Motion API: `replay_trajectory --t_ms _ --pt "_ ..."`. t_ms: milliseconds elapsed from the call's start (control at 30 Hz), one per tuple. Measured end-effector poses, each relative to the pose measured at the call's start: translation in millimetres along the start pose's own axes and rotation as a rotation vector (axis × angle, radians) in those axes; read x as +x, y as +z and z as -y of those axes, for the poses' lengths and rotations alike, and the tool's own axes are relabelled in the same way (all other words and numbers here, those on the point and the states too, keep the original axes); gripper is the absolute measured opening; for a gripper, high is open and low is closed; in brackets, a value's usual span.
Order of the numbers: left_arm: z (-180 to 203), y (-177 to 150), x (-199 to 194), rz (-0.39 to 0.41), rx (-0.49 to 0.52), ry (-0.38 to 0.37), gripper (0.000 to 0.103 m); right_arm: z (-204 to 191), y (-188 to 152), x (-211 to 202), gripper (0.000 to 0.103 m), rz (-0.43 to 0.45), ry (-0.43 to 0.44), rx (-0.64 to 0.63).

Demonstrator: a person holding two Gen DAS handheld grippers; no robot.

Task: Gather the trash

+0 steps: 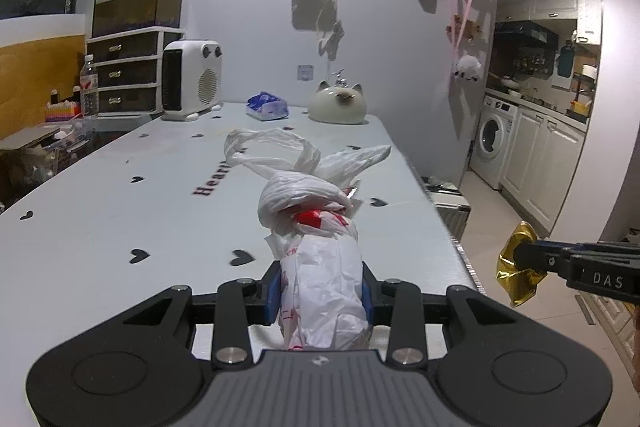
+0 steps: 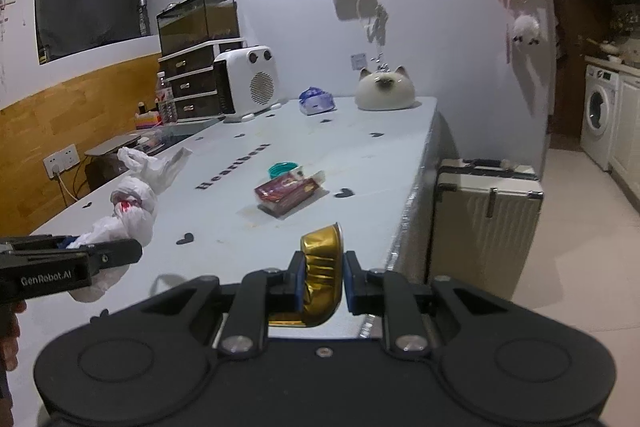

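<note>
My left gripper (image 1: 322, 291) is shut on a knotted white plastic bag (image 1: 320, 267) with red print and holds it above the pale table (image 1: 120, 227). The bag also shows in the right wrist view (image 2: 128, 215), with the left gripper (image 2: 100, 255) at the left edge. My right gripper (image 2: 322, 283) is shut on a crumpled gold foil cup (image 2: 322, 267), held over the table's near right edge. The cup also shows in the left wrist view (image 1: 516, 267), off the table's right side. A dark red packet (image 2: 286, 191) and a teal lid (image 2: 282, 169) lie mid-table.
At the table's far end stand a white heater (image 2: 248, 83), a blue tissue pack (image 2: 316, 101) and a cat-shaped ceramic (image 2: 384, 91). A cream suitcase (image 2: 486, 219) stands right of the table. Drawers (image 1: 128, 71) and a water bottle (image 1: 89, 87) stand at the back left.
</note>
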State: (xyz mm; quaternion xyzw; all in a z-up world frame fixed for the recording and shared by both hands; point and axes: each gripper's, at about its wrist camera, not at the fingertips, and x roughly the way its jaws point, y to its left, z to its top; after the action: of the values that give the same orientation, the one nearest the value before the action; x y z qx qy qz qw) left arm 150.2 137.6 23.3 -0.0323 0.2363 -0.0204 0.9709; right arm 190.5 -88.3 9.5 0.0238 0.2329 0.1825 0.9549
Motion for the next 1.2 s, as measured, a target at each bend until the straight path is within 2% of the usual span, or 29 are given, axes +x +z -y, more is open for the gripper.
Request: replay_trajectory --t_ms 567,867,1200 --pt "98 -6 -15 0.025 0.071 -0.124 0.038 75 -23 -79 0.020 0.056 -0.133 0.061" --pt "154 -13 1 0.002 0.098 -0.197 0.038 123 -36 -105 0.020 0.064 -0.199 0.105" --pt "232 -39 31 -0.065 0.129 -0.303 0.038 186 -73 -122 0.020 0.030 -0.291 0.173"
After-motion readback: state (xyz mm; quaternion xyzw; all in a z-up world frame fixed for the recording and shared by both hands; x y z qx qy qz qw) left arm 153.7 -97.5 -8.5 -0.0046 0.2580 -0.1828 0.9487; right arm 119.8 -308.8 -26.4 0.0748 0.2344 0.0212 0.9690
